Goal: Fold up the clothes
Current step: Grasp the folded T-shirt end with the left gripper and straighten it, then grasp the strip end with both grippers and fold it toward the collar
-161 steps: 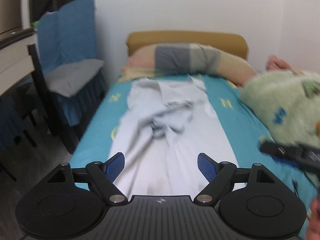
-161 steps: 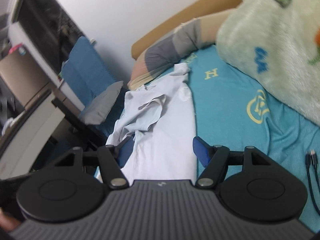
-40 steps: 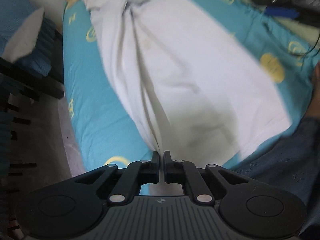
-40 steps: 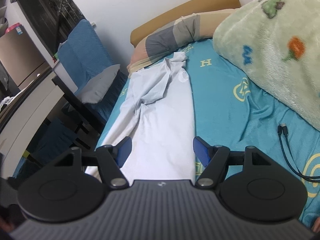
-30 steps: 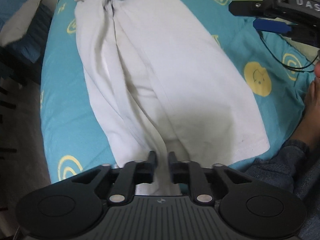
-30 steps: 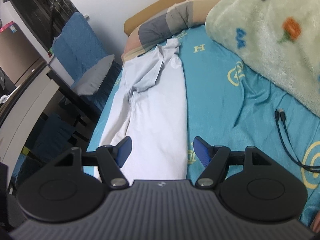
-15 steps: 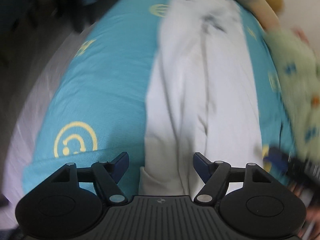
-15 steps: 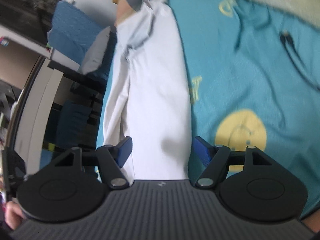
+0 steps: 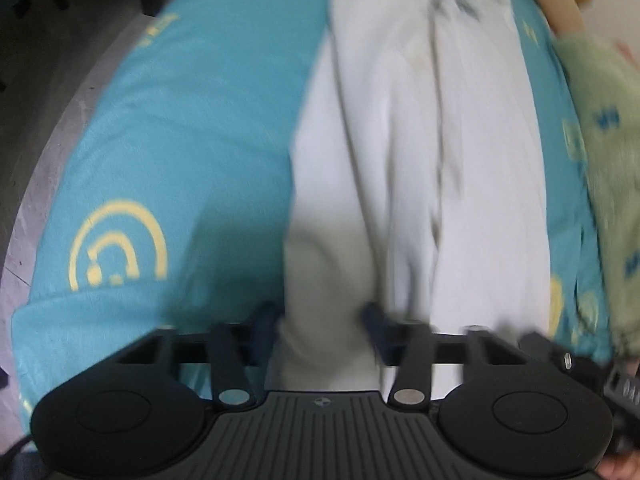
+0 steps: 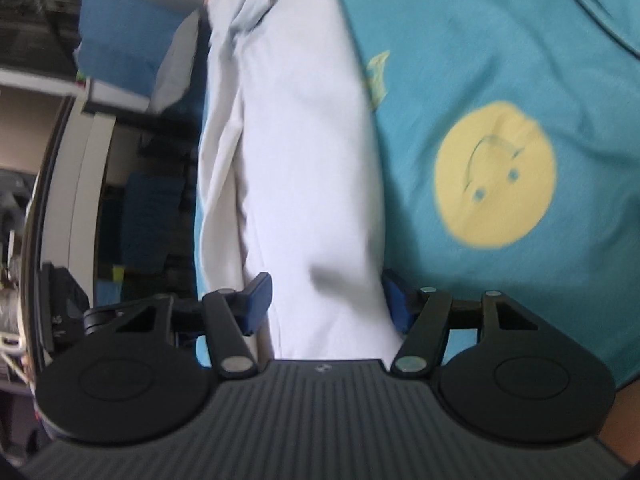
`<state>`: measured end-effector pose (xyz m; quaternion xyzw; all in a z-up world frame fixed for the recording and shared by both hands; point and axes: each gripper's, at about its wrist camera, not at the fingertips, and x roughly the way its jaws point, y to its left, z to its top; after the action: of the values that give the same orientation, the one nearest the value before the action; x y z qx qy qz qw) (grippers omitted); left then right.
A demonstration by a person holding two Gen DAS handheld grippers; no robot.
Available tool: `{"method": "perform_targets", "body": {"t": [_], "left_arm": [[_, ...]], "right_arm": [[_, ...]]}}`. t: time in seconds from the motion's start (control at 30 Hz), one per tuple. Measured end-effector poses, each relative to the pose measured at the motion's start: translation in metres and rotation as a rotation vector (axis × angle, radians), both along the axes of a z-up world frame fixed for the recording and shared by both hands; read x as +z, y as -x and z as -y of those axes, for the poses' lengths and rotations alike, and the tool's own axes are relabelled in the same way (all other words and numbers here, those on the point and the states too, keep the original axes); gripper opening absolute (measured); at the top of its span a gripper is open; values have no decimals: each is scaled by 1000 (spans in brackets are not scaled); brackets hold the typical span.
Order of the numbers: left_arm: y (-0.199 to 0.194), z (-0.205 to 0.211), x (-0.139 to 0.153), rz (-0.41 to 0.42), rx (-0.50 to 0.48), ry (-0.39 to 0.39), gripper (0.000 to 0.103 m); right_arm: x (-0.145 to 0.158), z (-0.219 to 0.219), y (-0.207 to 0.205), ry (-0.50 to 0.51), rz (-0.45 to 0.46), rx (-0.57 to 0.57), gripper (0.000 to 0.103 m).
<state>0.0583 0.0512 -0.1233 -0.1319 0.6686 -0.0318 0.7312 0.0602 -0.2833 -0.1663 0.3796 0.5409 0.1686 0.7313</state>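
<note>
A white shirt (image 9: 420, 152) lies lengthwise on the teal bed sheet (image 9: 180, 120), wrinkled into long folds, collar end far away. My left gripper (image 9: 320, 330) is open, its blue pads either side of the shirt's near left hem corner. In the right wrist view the same shirt (image 10: 304, 140) runs up the bed. My right gripper (image 10: 326, 304) is open, its pads straddling the shirt's near right hem. Neither holds cloth.
A green fleece blanket (image 9: 600, 120) lies along the bed's right side. A black cable (image 10: 588, 4) lies on the sheet (image 10: 500, 60). A blue chair (image 10: 120, 36) and a white desk (image 10: 76, 168) stand left of the bed. The floor (image 9: 48, 80) is at left.
My left gripper opened after being shut on the hem and moved down over the near left corner. My right gripper tipped down and closed in on the near right hem.
</note>
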Motion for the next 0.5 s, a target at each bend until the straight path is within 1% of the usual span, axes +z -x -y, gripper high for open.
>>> {"method": "perform_targets", "body": {"t": [0.03, 0.1, 0.17, 0.2, 0.23, 0.27, 0.3, 0.37, 0.4, 0.47, 0.5], "left_arm": [[5, 5, 2, -9, -27, -19, 11], [13, 13, 6, 1, -69, -64, 11], [16, 14, 7, 2, -63, -80, 13], [16, 14, 7, 0, -51, -87, 21], [15, 13, 6, -1, -38, -86, 26], [14, 13, 6, 0, -26, -83, 39], [13, 12, 5, 0, -14, -80, 50], [11, 12, 5, 0, 1, -72, 61], [11, 12, 5, 0, 2, -67, 63], [11, 13, 5, -1, 3, -55, 64], [11, 14, 5, -1, 4, -49, 64]], "right_arm": [[1, -1, 2, 10, 0, 0, 62], [4, -2, 6, 30, -1, 0, 62], [4, 0, 9, 39, -10, -17, 61], [4, 0, 10, 45, -13, -18, 61], [4, -1, 10, 49, -19, -9, 61], [4, -2, 11, 53, -25, 1, 61], [3, -3, 11, 58, -31, 11, 61], [4, -6, 13, 60, -34, 36, 61], [4, -7, 14, 63, -35, 44, 61], [5, -10, 16, 77, -39, 65, 58], [6, -12, 16, 88, -42, 78, 51]]}}
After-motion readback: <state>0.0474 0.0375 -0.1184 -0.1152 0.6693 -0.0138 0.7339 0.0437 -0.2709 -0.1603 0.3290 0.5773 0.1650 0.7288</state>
